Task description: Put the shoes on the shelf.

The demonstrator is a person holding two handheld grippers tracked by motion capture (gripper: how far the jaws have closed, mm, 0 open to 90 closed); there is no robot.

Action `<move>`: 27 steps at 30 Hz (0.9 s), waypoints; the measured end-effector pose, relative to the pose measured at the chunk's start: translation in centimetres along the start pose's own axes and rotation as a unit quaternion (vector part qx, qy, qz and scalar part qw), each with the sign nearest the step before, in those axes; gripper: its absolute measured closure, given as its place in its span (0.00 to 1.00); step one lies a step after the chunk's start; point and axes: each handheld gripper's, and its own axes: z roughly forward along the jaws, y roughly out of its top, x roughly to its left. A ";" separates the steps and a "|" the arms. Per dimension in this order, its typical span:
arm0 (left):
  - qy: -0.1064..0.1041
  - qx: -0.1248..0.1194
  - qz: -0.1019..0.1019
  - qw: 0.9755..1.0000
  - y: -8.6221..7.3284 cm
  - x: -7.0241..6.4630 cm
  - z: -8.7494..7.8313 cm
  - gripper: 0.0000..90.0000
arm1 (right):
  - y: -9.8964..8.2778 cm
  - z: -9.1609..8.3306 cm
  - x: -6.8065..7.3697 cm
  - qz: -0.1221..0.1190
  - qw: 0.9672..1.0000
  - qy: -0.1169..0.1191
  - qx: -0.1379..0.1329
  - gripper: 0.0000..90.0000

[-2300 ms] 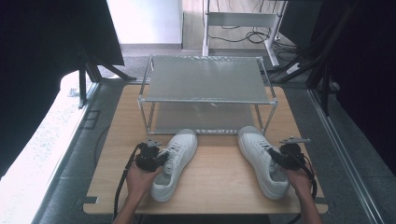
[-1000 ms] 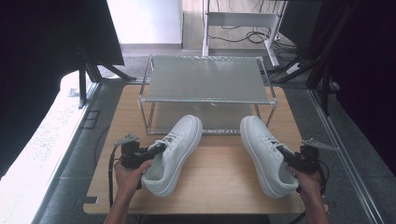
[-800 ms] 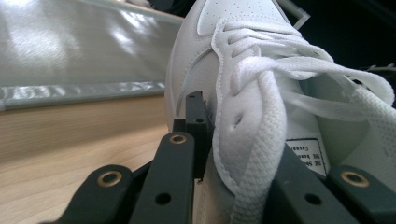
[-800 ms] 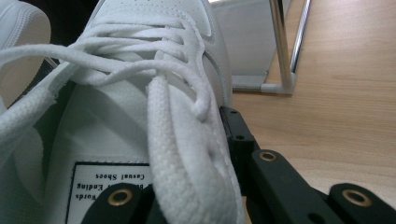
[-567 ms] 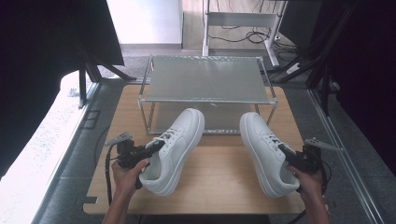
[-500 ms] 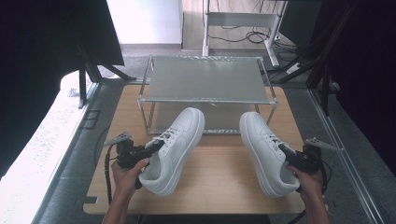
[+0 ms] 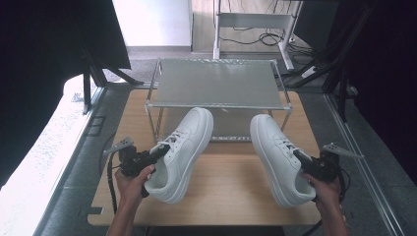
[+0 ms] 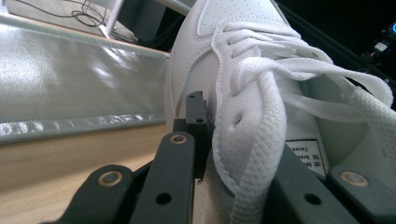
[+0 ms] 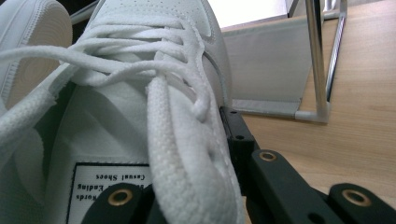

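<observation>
Your left gripper point(image 7: 156, 153) pinches the side of the left shoe point(image 7: 183, 147); your right gripper point(image 7: 301, 158) pinches the right shoe point(image 7: 278, 156). Both shoes sit on the wooden table point(image 7: 231, 196), toes by the metal rack point(image 7: 216, 83) standing just ahead.

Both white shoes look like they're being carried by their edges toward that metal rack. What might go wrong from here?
Each claw pinches only the thin collar wall of its shoe, so a shoe could twist or slip: left claw on the left shoe, right claw on the right shoe. The toes point at the rack, close to its front rail, and could bump it. Loose laces might snag on a claw.
</observation>
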 end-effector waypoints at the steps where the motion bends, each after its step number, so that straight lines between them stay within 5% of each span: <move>1: -0.004 -0.003 0.005 1.000 0.1 0.0 -0.1 0.93 | 0.1 -0.1 0.1 0.000 1.000 0.000 -0.002 0.96; 8: -0.033 -0.012 0.000 0.999 1.1 -0.1 -0.4 0.93 | 1.3 -1.0 1.4 -0.010 1.000 0.011 -0.022 0.96; 18: -0.037 -0.020 0.007 0.999 3.1 -0.7 -0.1 0.93 | 3.7 -0.7 2.8 -0.021 0.998 0.020 -0.048 0.96; 27: -0.046 -0.022 0.016 0.999 5.0 -1.3 0.7 0.93 | 5.5 0.0 3.3 -0.025 0.999 0.021 -0.039 0.96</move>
